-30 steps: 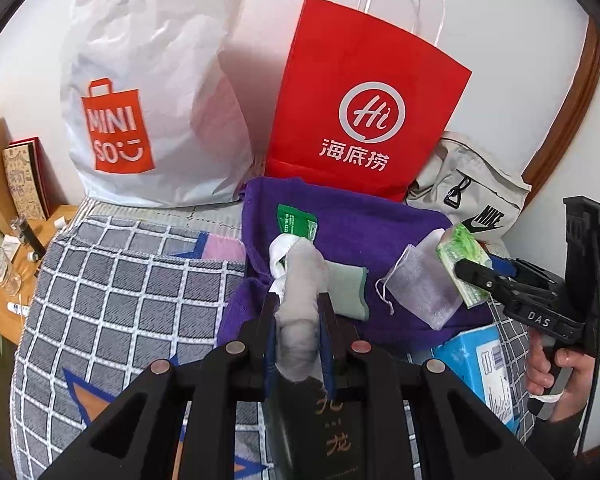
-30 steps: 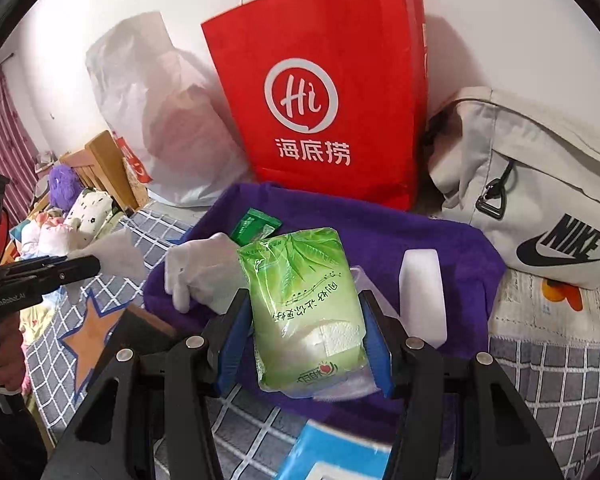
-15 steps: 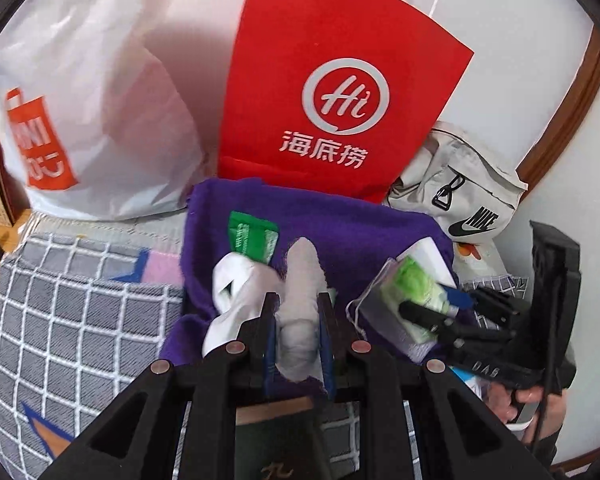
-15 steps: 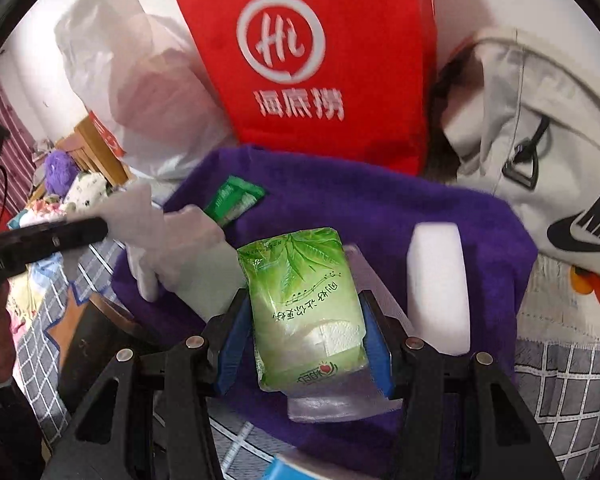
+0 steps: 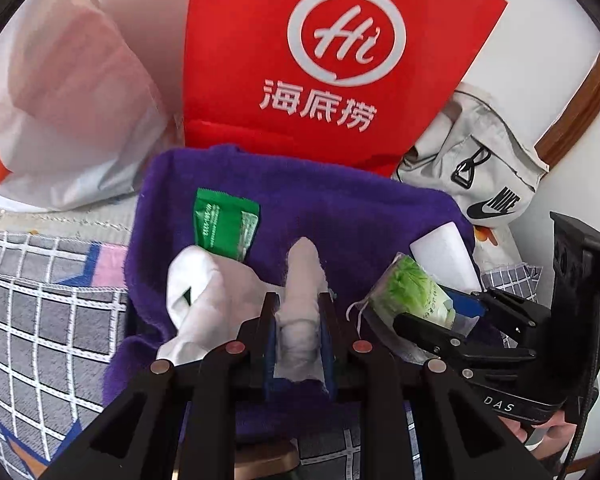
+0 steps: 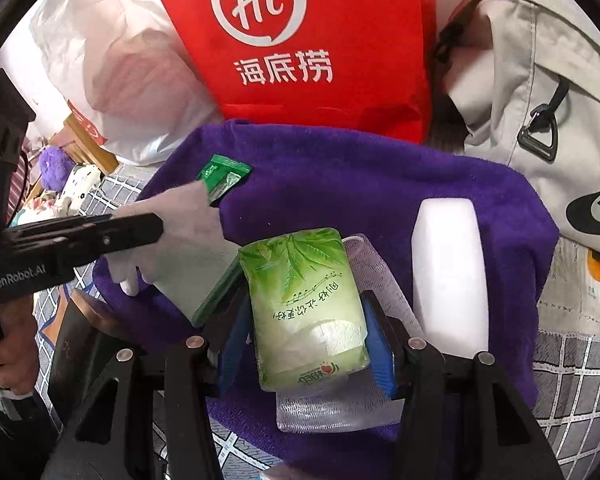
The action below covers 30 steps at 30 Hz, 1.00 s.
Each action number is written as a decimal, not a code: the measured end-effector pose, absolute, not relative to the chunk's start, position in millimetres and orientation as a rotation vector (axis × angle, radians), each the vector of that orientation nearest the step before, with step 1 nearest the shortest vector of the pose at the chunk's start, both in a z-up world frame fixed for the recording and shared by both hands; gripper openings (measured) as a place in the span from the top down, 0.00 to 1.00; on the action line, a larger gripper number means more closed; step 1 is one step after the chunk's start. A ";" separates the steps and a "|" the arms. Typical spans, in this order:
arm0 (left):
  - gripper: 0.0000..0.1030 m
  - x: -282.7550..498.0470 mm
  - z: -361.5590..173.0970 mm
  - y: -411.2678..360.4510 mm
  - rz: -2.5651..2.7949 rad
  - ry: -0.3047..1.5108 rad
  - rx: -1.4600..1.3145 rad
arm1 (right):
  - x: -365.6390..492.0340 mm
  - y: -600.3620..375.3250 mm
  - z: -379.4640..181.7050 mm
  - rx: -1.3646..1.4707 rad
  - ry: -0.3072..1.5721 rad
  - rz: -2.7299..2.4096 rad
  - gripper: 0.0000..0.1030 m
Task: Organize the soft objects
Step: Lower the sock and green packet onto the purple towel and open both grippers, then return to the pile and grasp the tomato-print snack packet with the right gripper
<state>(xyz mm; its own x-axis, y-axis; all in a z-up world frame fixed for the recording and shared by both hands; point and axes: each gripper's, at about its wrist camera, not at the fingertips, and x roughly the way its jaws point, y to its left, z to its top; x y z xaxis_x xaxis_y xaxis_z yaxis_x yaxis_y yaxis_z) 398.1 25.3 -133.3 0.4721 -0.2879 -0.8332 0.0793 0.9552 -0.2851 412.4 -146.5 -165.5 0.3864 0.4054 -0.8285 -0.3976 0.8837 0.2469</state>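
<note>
The left gripper (image 5: pixel 299 322) is pinched tight on a rolled white cloth (image 5: pixel 302 280), whose rounded end sticks up past the blue pads above a purple towel (image 5: pixel 340 216). The right gripper (image 6: pixel 306 334) clamps a green tissue pack (image 6: pixel 304 300) between its blue pads, the pack standing upright over a clear mesh pouch (image 6: pixel 364 264) that lies on the same towel. In the left wrist view the right gripper shows from the side, at the right of the frame, with the tissue pack in its jaws. A white glove (image 5: pixel 204 292) lies crumpled on the towel just left of the cloth, beside a small green sachet (image 5: pixel 224 224). A white foam block (image 6: pixel 448 272) rests on the towel to the right of the tissue pack. Behind the towel stand a red paper bag (image 5: pixel 332 60), a white plastic bag (image 5: pixel 72 92) and a pale canvas bag (image 6: pixel 540 92). The towel lies on a grey checked cover (image 5: pixel 40 312).
</note>
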 end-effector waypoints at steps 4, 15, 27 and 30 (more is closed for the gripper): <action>0.82 400.9 -138.8 23.3 -0.230 1.065 -0.209 | 415.2 -146.4 -166.1 0.019 1.066 0.495 0.47; 0.68 396.7 -139.4 16.8 -0.215 1.078 -0.146 | 411.3 -150.1 -156.1 0.059 1.029 0.475 0.22; 0.57 359.9 -96.4 27.8 -0.185 0.993 -0.132 | 379.0 -158.4 -114.7 0.063 0.923 0.439 0.22; 0.57 343.6 -85.1 32.9 -0.176 0.969 -0.137 | 362.3 -158.6 -102.2 0.060 0.898 0.443 0.22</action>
